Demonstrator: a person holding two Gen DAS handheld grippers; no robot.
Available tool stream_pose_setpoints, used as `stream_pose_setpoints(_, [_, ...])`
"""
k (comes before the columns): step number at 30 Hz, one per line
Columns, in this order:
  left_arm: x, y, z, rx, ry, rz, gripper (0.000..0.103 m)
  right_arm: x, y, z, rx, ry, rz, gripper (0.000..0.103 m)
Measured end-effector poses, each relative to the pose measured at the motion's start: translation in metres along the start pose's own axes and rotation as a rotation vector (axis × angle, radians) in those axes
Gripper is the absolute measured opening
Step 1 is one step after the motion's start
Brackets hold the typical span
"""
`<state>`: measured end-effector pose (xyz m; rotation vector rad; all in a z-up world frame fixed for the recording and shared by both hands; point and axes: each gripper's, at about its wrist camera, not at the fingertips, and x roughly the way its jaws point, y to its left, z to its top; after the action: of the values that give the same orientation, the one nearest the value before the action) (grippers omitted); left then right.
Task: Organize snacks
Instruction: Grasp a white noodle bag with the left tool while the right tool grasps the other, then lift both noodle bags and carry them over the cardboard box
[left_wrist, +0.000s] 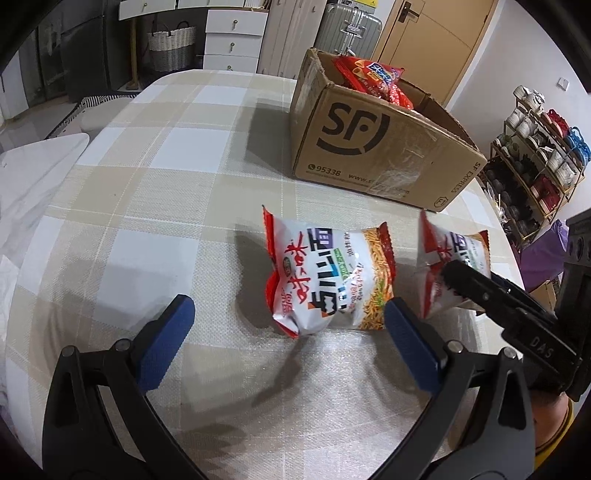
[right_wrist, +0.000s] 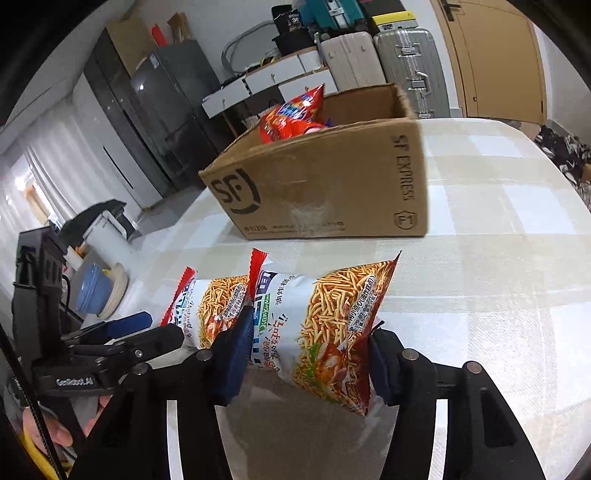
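Right tool (right_wrist: 306, 354) pads pinch snack bag (right_wrist: 325, 325).

Two noodle-snack bags (left_wrist: 328, 273) (right_wrist: 325, 332) — red bags (left_wrist: 373, 79) inside cardboard box (left_wrist: 369, 147).

Two noodle-snack packets (left_wrist: 328, 275) (left_wrist: 448, 258) on the checked tablecloth (left_wrist: 155, 206) before an open cardboard box (left_wrist: 373, 147) of red snack bags (left_wrist: 373, 79).
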<state>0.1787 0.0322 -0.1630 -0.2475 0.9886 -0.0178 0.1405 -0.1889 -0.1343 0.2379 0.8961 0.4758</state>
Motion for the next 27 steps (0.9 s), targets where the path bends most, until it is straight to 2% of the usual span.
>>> stream_pose_setpoints(5, [0.004,-0.01,0.006,0.018,0.005,0.015,0.102,-0.018,-0.014,-0.006,0.037,-0.027,0.021,0.055])
stream_pose_setpoints(15, [0.04,-0.031,0.012,0.049,0.053,0.073,0.101,-0.045,-0.028,-0.014,0.051,-0.07,0.035,0.055])
stream_pose_setpoints(17, [0.042,-0.03,0.013,0.047,0.049,0.059,0.097,-0.046,-0.03,-0.015,0.056,-0.072,0.036,0.055])
stream_pose_setpoints(19, [0.039,-0.028,0.012,0.04,0.038,0.008,0.075,-0.048,-0.031,-0.016,0.059,-0.071,0.036,0.055])
stream_pose_setpoints(27, [0.028,-0.023,0.008,0.062,0.01,0.0,0.064,-0.055,-0.025,-0.017,0.052,-0.079,0.041,0.055])
